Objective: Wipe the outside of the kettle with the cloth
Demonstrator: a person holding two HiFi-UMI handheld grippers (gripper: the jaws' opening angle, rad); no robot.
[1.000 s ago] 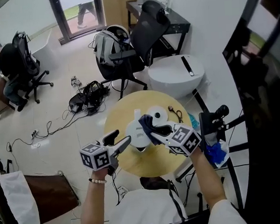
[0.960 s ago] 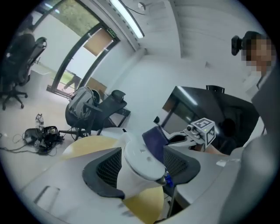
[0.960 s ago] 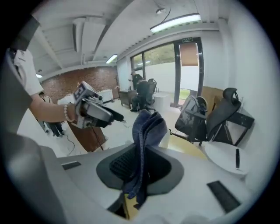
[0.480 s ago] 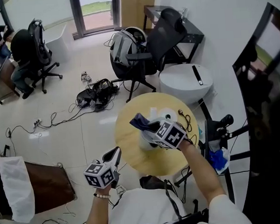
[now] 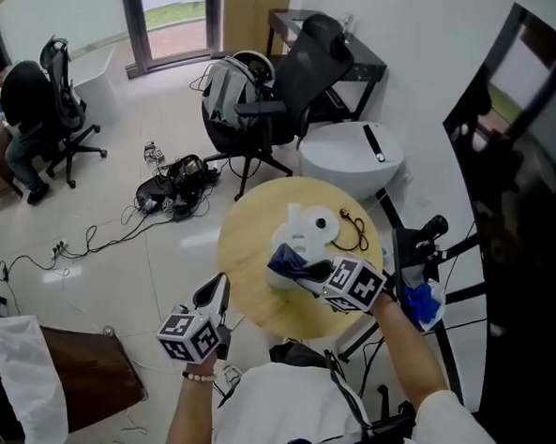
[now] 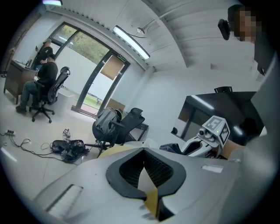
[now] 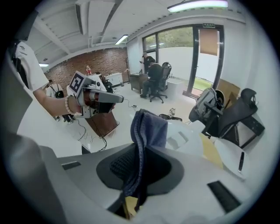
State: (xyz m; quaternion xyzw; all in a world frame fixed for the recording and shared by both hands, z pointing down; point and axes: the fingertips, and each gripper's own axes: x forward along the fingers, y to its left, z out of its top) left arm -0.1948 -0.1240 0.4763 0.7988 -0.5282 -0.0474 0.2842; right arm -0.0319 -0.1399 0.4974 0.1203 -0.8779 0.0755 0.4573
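Note:
A white kettle [image 5: 304,235] stands on the round wooden table [image 5: 249,286]. My right gripper [image 5: 306,270] is shut on a dark blue cloth [image 5: 288,260], which lies against the kettle's near side. In the right gripper view the cloth [image 7: 148,127] rises from between the jaws, with the kettle [image 7: 186,136] just behind it. My left gripper [image 5: 216,290] is shut and empty, off the table's near left edge and apart from the kettle. In the left gripper view its pads [image 6: 131,168] meet with nothing between them, and the right gripper [image 6: 199,143] shows beyond.
A black cord [image 5: 353,227] lies on the table behind the kettle. A round white stool [image 5: 351,157] and black office chairs [image 5: 275,94] stand beyond. Cables and a bag [image 5: 168,190] litter the floor at left. A black stand [image 5: 422,245] and something blue [image 5: 420,303] sit to the table's right.
The left gripper shut and drew back from the kettle's left side, off the table edge. The right gripper carried the cloth across the kettle and down to its near side.

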